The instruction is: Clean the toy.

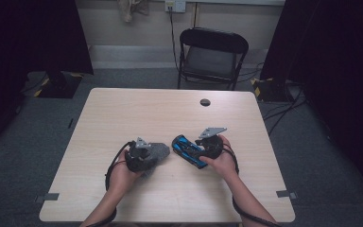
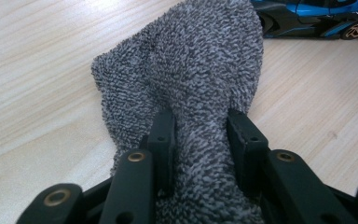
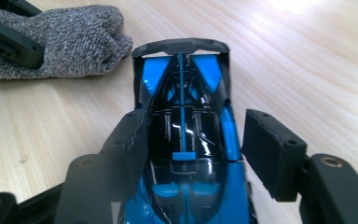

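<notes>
left gripper [image 2: 200, 135] clamps grey cloth [image 2: 191, 70] — toy car [image 2: 317, 18] cut off.

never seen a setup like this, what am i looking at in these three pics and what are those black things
No robot here: a person sits at a wooden table and holds a hand-held tool in each hand. Each tool ends in two black jaws, like tongs.

The high view looks down from above the person. The other two pictures come from small cameras riding on the tools, looking along their jaws.

The left tongs are pinched on a grey knitted cloth, possibly a sock or glove, which lies on the table. The right tongs sit around a blue and black toy car; one jaw touches its side, while the other stands a little apart, so they look open. The car and the cloth lie close together.
</notes>
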Available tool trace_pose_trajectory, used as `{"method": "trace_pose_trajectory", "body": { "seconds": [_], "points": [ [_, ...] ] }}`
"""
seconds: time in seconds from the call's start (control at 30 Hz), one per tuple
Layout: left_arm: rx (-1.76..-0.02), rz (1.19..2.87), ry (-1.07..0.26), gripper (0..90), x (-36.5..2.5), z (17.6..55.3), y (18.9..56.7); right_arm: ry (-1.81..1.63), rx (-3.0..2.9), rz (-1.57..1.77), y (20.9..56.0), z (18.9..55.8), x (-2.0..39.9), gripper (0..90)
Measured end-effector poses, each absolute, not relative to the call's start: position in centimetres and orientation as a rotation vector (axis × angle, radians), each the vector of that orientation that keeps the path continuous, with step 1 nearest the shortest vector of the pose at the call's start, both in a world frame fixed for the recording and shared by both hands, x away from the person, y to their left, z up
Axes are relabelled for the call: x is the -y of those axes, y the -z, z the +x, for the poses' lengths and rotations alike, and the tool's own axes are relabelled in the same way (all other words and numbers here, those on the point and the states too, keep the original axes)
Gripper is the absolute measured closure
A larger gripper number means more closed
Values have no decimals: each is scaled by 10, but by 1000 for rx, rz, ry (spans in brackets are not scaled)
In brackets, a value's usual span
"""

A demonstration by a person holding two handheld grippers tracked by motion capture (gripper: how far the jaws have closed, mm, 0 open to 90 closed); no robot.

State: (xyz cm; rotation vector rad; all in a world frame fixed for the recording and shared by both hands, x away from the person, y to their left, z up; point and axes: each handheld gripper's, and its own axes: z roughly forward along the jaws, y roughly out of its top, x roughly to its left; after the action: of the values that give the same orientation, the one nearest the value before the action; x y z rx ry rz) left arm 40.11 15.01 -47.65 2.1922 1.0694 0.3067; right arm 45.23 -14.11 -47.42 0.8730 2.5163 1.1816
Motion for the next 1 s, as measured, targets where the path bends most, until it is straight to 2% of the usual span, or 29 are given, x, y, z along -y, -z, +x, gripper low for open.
{"method": "trace_pose_trajectory", "body": {
  "seconds": [0.07, 0.2, 0.3, 0.37, 0.47, 0.63, 0.77, 1.0],
  "points": [
    [-1067, 2185, -305, 659, -151, 401, 477, -1182, -2547, 856, 476, 453, 139, 460],
    [-1069, 2169, -312, 639, -150, 399, 478, -1160, -2536, 809, 476, 452, 134, 474],
    [-1059, 2150, -309, 588, -151, 397, 480, -1163, -2528, 798, 477, 452, 134, 481],
    [-1047, 2130, -305, 521, -151, 396, 482, -1166, -2522, 807, 477, 451, 134, 481],
    [-1039, 2082, -281, 307, -152, 395, 487, -1182, -2502, 836, 479, 450, 134, 484],
    [-998, 2098, -285, 146, -152, 395, 489, -1190, -2501, 860, 479, 450, 136, 480],
    [-1007, 2085, -261, 166, -155, 396, 486, -1192, -2498, 860, 480, 449, 136, 480],
    [-1028, 2031, -365, 133, -161, 400, 469, -1165, -2503, 851, 478, 449, 134, 481]
  ]
}}
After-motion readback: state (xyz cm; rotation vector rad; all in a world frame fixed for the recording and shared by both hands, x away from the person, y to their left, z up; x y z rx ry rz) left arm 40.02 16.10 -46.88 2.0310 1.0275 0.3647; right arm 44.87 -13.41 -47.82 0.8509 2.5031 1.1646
